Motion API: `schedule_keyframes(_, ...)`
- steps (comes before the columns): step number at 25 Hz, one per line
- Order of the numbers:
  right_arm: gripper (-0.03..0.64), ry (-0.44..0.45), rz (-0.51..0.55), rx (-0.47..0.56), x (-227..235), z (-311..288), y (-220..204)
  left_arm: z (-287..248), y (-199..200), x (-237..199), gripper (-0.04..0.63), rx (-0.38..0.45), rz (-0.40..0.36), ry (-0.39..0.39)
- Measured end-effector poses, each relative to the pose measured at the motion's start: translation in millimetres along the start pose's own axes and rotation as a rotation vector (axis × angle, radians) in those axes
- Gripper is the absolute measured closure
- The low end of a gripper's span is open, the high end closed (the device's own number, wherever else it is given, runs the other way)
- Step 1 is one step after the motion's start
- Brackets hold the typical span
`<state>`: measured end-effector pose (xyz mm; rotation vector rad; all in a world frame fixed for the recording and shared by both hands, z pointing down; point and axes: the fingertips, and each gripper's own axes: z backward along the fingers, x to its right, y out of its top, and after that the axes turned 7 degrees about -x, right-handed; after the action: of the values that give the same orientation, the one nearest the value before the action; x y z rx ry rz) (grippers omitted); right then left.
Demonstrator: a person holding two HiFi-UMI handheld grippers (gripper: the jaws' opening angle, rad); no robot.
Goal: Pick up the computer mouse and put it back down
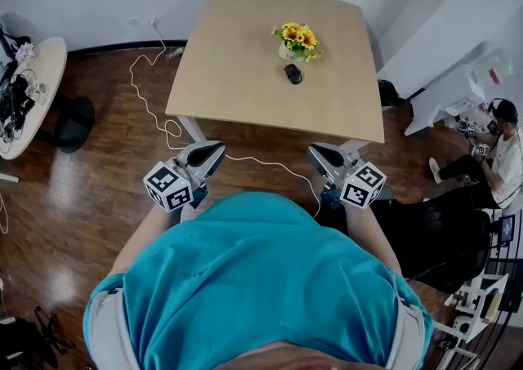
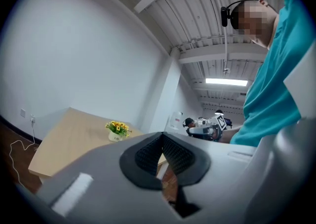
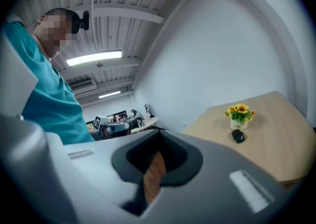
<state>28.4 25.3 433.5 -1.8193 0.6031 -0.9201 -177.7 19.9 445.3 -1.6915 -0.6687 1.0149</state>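
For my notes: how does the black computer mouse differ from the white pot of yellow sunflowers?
The black computer mouse is low and dark; the white pot of yellow sunflowers stands taller and bright. The mouse lies in front, the pot behind it. Both rest on the light wooden table.

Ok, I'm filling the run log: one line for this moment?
mouse: on table beside flowers, untouched | left gripper: shut, empty | right gripper: shut, empty

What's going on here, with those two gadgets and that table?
A person in a teal shirt stands short of the wooden table, holding a left gripper and a right gripper. Both are shut and empty. The black computer mouse lies untouched on the table beside a pot of yellow flowers. Nothing has been picked up yet.
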Motion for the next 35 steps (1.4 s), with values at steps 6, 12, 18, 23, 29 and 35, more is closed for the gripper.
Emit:
schedule_keyframes(6, 0.617, 0.021, 0.035, -0.002, -14, 69, -21, -20, -13, 68, 0.591, 0.012, -0.022, 0.014)
schedule_keyframes(12, 0.617, 0.073, -0.002, -0.032, -20, 159, -68, -53, -45, 157, 0.591, 0.024, 0.034, 0.037)
schedule_keyframes(18, 0.617, 0.066, -0.065, -0.037, -29, 209, -105, -51, -63, 219, 0.591, -0.002, -0.006, 0.037)
schedule_keyframes(23, 0.617, 0.067, -0.048, -0.029, -63, 203, -107, -10, -60, 219, 0.591, 0.034, -0.009, 0.06)
schedule_keyframes(29, 0.617, 0.041, -0.063, 0.007, -111, 165, -105, 44, -65, 205, 0.591, 0.033, -0.013, 0.019)
schedule_keyframes(35, 0.617, 0.046, -0.147, 0.074, -134, 149, -98, 72, -56, 191, 0.591, 0.05, -0.031, 0.01)
